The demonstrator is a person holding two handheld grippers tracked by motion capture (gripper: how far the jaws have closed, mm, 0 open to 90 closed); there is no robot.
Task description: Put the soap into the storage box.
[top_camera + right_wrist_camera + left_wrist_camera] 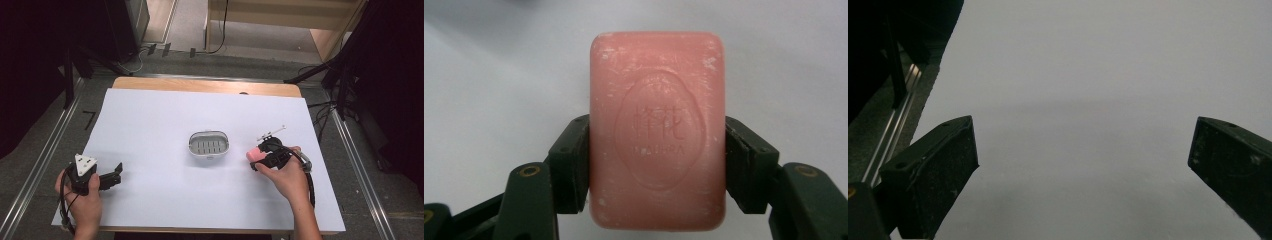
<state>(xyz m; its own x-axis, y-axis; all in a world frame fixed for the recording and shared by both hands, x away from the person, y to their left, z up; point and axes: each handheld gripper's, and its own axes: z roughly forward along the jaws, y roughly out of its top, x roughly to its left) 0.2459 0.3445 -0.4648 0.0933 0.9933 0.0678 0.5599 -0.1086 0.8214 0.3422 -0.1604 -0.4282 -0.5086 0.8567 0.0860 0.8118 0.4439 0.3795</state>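
Observation:
A pink soap bar (657, 131) with an embossed oval stamp sits between the two jaws of my right gripper (657, 160), which is shut on its long sides. In the high view the soap bar (255, 154) pokes out of the right gripper (262, 156), just right of a white oval soap dish (209, 143) with a slotted floor, and apart from it. My left gripper (118, 173) rests low at the front left of the table, open, its jaws wide apart over bare white sheet in the left gripper view (1083, 160).
A white sheet (165, 115) covers the wooden table. A thin white rod-like piece (271, 132) sticks up just behind the right gripper. Metal rails (45, 150) run along both sides of the table, and dark stands flank it.

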